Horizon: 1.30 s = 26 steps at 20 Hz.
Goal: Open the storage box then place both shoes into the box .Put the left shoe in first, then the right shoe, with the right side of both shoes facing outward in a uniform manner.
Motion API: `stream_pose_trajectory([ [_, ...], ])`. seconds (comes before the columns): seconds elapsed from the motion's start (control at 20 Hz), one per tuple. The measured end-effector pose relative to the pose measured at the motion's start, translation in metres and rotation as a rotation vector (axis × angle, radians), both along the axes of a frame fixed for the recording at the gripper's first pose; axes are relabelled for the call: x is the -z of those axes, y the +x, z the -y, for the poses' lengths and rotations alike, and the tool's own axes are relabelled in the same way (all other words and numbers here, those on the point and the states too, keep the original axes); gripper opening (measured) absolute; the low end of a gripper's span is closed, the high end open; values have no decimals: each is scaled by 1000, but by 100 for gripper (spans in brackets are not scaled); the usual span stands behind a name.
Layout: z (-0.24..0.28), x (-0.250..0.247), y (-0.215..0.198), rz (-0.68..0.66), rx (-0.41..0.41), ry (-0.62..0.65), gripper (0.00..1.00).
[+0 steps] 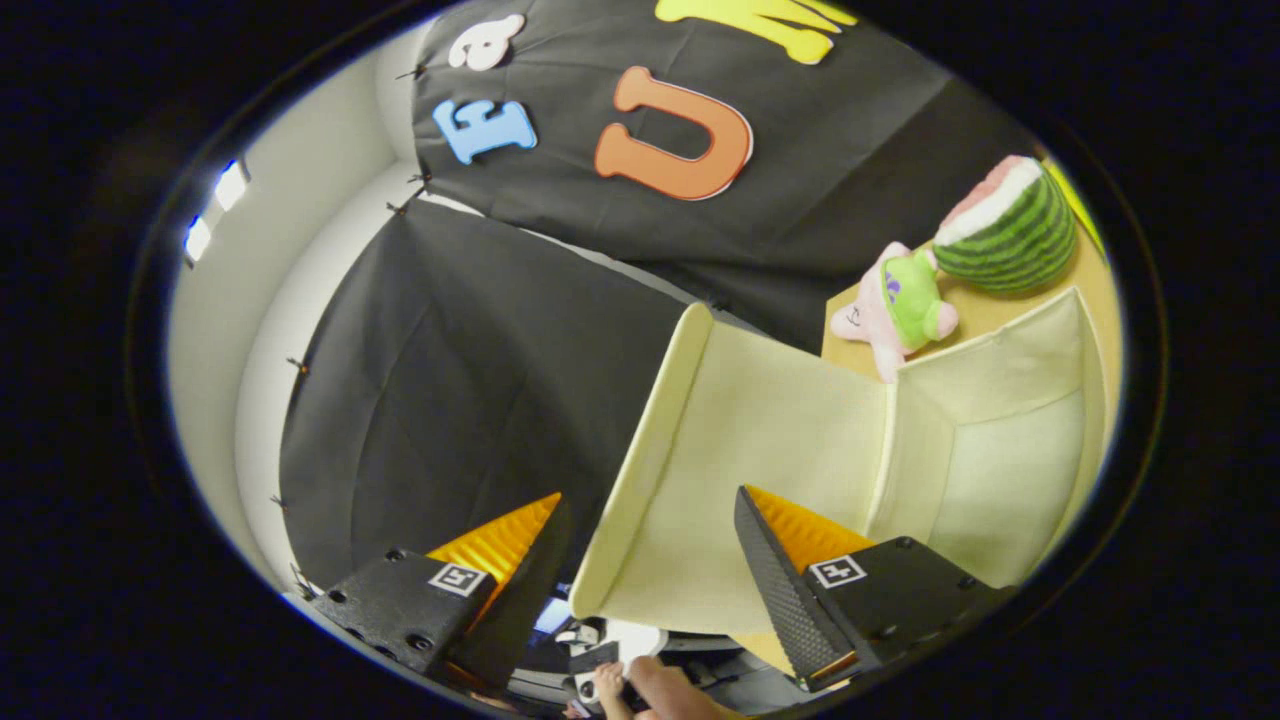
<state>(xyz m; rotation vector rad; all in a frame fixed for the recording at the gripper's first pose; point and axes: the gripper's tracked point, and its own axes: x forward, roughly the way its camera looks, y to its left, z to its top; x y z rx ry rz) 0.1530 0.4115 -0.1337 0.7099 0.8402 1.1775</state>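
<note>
The pale cream storage box point(1010, 480) stands open on a wooden table, its hollow inside showing beyond my right finger. Its lid point(770, 410) is swung out wide from the box's mouth, and the lid's rounded free edge point(640, 470) runs down between my two fingers. My gripper point(648, 495) is open, with the fingers wide apart on either side of that edge. The right finger lies over the lid's inner face, the left finger is off the lid against the dark cloth. Neither finger visibly presses on the lid.
A pink and green star plush point(900, 300) and a watermelon plush point(1010, 235) sit on the wooden table point(985, 312) just behind the box. A person's hand point(655, 690) shows below the fingers. Black cloth walls stand behind.
</note>
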Motion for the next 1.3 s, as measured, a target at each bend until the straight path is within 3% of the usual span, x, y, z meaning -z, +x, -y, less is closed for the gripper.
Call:
stream_pose_trajectory([
  [0.25,53,9,-12,142,31,-143,100],
  [0.55,155,31,-9,152,89,-296,100],
  [0.85,266,103,21,205,202,-585,100],
  [1.0,314,147,34,187,236,-728,100],
  [1.15,361,190,58,120,349,-862,100],
  [1.3,390,231,65,18,363,-926,95],
])
